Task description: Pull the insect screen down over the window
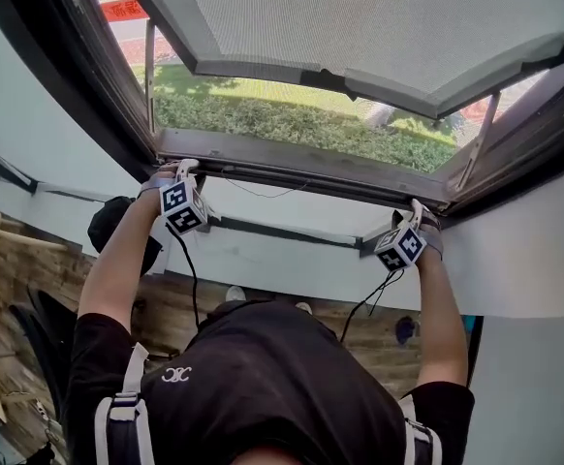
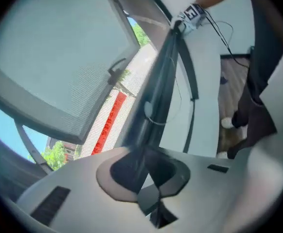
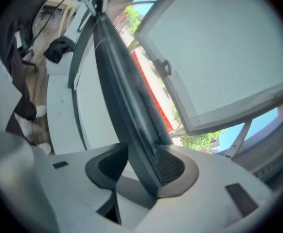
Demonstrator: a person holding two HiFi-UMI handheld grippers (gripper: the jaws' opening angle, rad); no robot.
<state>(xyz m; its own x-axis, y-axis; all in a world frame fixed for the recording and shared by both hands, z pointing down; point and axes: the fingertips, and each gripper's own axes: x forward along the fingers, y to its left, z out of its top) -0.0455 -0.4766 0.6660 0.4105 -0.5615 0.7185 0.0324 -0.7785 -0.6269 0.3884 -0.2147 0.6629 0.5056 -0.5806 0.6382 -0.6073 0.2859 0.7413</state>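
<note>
Dark, flat metal insect screen bar [image 1: 301, 166] apparently pinched in left gripper [image 1: 187, 169] and right gripper [image 1: 415, 209], jaws partly closed.

Insect screen's pull bar [image 1: 301, 166]: dark, long, slim, lay along near edge of window opening, thin cord loop [image 1: 263, 193] dangling under it. Screen not drawn yet, lawn [image 1: 263, 93] and hedge [image 1: 253, 119] showed straight through. Window sash [image 1: 360, 27] was swung outward on side stays [image 1: 483, 129], grey frame, pane greyish, finely textured.

You count: left tongs [image 1: 187, 169] plus right tongs [image 1: 418, 207], 2 | marker cubes [image 1: 183, 208] 2 | screen pull bar [image 1: 301, 167] 1 | open window sash [image 1: 360, 22] 1
</note>
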